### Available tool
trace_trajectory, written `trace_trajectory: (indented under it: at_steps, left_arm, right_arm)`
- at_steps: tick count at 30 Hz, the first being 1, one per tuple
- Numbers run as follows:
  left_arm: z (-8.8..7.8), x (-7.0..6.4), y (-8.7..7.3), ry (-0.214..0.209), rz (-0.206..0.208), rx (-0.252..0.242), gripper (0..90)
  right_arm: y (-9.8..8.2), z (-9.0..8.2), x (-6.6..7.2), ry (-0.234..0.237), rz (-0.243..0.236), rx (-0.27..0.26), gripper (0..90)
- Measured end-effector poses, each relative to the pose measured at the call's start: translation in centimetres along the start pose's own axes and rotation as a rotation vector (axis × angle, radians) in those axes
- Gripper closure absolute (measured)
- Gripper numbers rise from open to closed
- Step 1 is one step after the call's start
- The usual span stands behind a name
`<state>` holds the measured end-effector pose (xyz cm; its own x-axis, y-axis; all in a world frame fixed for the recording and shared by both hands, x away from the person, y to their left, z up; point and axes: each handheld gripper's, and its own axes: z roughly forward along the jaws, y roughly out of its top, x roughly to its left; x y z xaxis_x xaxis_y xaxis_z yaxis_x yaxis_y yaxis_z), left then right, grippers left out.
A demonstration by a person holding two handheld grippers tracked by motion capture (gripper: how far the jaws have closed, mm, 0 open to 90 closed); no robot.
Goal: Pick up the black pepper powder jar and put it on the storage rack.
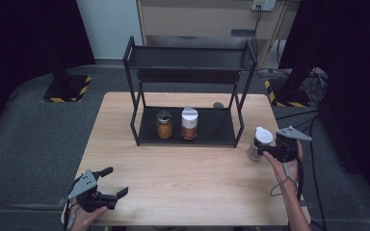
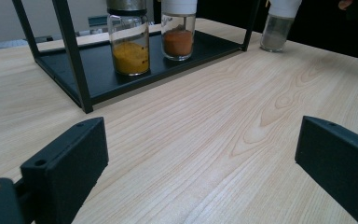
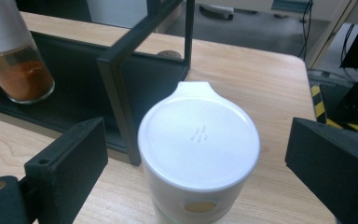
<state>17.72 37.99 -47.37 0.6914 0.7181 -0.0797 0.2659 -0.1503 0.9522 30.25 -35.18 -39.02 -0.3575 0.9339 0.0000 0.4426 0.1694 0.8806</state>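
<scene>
A spice jar with a white flip cap (image 1: 262,136) (image 3: 198,140) stands on the wooden table (image 1: 188,178), just right of the black two-tier rack (image 1: 134,118). My right gripper (image 1: 266,151) (image 3: 198,161) is open with this jar between its jaws; a gap shows on each side of the cap. On the rack's bottom shelf stand a dark-lidded jar of yellow powder (image 1: 164,126) (image 2: 129,51) and a white-capped jar of red powder (image 1: 189,125) (image 2: 178,39) (image 3: 21,74). My left gripper (image 1: 116,182) (image 2: 200,158) rests open near the table's front left edge, with nothing between its jaws.
The rack's top shelf (image 1: 188,57) holds nothing. A small round brown thing (image 1: 218,104) (image 3: 170,54) lies on the table behind the rack. The rack's front right post (image 3: 121,102) stands close to the jar. Cables and stand bases (image 1: 67,89) are on the floor beyond.
</scene>
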Motion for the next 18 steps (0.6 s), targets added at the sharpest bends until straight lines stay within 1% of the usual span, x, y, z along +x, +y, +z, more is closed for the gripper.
trace_trajectory:
  at_steps: [7, 12, 15, 16, 18]
  left_arm:
    - [0.0, 0.0, 0.0, -0.001, 0.002, 0.002, 1.5]
    - [0.0, 0.0, 0.0, -0.001, -0.001, -0.001, 1.6]
    - [0.0, 0.0, 0.0, -0.001, 0.001, 0.000, 1.6]
    - [0.0, 0.0, 0.0, -0.002, 0.001, 0.001, 1.6]
    - [0.0, 0.0, 0.0, -0.001, 0.001, 0.001, 1.6]
  right_arm:
    - [0.0, 1.3, 0.0, -0.008, -0.008, 0.021, 11.6]
    - [-0.2, 2.1, 0.0, -0.011, -0.001, 0.036, 15.7]
    - [-0.2, 2.5, 0.0, -0.015, -0.002, 0.041, 21.7]
    - [-0.2, 2.5, 0.0, -0.015, -0.002, 0.041, 21.7]
    - [-0.2, 2.5, 0.1, -0.012, 0.002, 0.035, 26.5]
